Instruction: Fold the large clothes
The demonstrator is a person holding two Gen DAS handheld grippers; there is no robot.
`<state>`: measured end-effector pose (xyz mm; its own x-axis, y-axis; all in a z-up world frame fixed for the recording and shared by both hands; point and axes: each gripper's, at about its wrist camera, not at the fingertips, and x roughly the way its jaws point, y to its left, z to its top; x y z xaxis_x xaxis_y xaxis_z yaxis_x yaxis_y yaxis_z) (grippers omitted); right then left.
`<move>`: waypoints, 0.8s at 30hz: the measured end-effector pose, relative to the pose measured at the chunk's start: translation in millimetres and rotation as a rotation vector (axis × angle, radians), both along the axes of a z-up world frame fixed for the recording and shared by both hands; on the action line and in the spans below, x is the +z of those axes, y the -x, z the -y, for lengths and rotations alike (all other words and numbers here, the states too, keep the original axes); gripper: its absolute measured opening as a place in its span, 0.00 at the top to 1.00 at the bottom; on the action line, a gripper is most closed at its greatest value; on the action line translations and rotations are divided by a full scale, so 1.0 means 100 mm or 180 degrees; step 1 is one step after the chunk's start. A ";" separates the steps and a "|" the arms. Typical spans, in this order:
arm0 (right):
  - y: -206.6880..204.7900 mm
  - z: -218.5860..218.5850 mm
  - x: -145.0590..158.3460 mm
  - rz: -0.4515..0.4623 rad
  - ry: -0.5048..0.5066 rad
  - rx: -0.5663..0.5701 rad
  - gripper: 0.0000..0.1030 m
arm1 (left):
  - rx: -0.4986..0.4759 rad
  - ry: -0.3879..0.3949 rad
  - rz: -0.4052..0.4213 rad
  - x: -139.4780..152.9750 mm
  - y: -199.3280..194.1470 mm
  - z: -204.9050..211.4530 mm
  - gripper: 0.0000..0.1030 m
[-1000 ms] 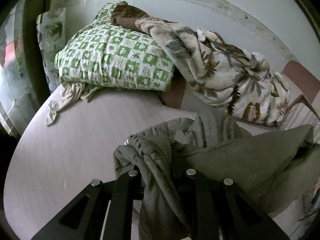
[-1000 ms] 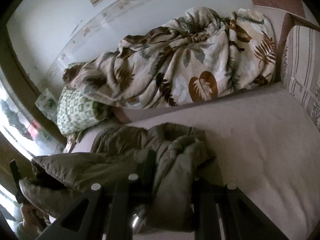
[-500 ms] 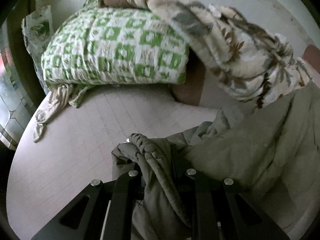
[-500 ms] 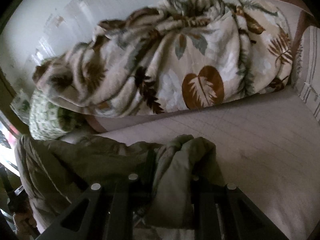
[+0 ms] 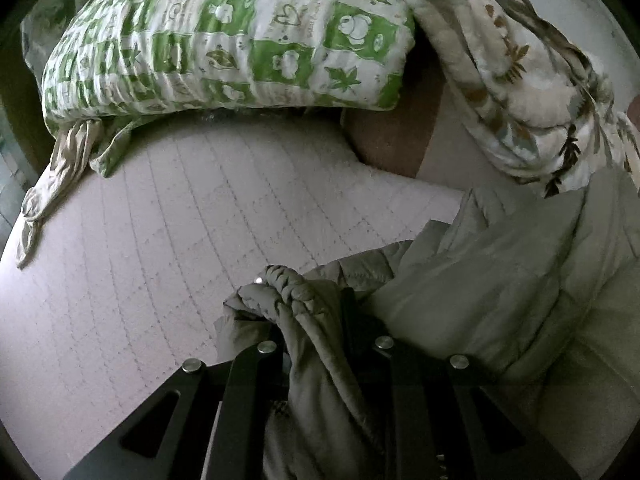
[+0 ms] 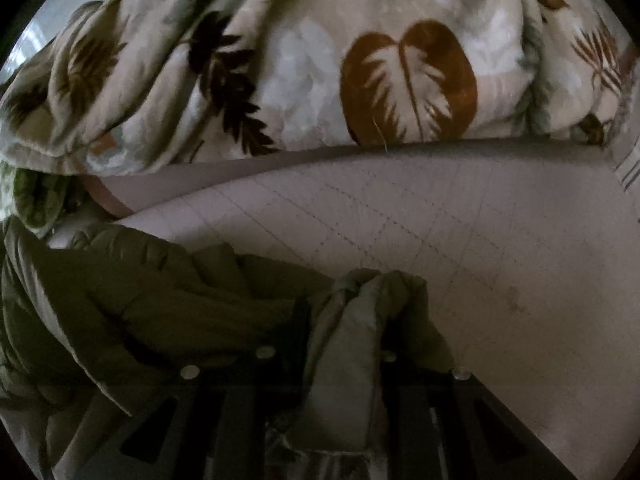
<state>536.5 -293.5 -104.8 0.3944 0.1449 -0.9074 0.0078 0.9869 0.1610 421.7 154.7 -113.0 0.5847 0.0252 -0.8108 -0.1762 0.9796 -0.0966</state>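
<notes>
An olive-green padded jacket (image 5: 500, 280) lies bunched on the quilted bed (image 5: 180, 240). My left gripper (image 5: 312, 320) is shut on a gathered edge of the jacket, which hangs down between the fingers. In the right wrist view the same jacket (image 6: 160, 300) spreads to the left, and my right gripper (image 6: 348, 312) is shut on another bunched edge of it. The fingertips of both grippers are hidden by the cloth. Both grippers sit low over the mattress (image 6: 500, 260).
A green-and-white checked pillow (image 5: 224, 36) lies close ahead of the left gripper. A leaf-print blanket (image 6: 320, 60) is heaped along the back of the bed and also shows in the left wrist view (image 5: 520, 72). A striped cushion (image 6: 630, 168) sits at the far right.
Both grippers moved forward and down toward the head of the bed, carrying the jacket. The pillow and blanket now loom much larger and the wall has dropped out of view.
</notes>
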 end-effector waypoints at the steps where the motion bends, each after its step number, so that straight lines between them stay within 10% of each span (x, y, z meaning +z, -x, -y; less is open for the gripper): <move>1: 0.00 -0.01 0.00 -0.0007 0.0014 -0.0002 0.83 | -0.0010 -0.0065 -0.0001 0.02 0.01 0.03 0.82; 13: 0.22 0.16 0.30 0.0250 -0.0411 -0.0169 0.77 | 0.0055 -0.0131 0.0041 0.31 0.11 0.11 0.77; 21: 0.29 0.30 0.47 0.0317 -0.0694 -0.0233 0.71 | 0.0045 0.0110 0.0148 0.56 0.19 0.06 0.56; 24: 0.29 0.34 0.51 0.0353 -0.0878 -0.0261 0.50 | 0.0025 0.0205 0.0237 0.65 0.22 0.06 0.42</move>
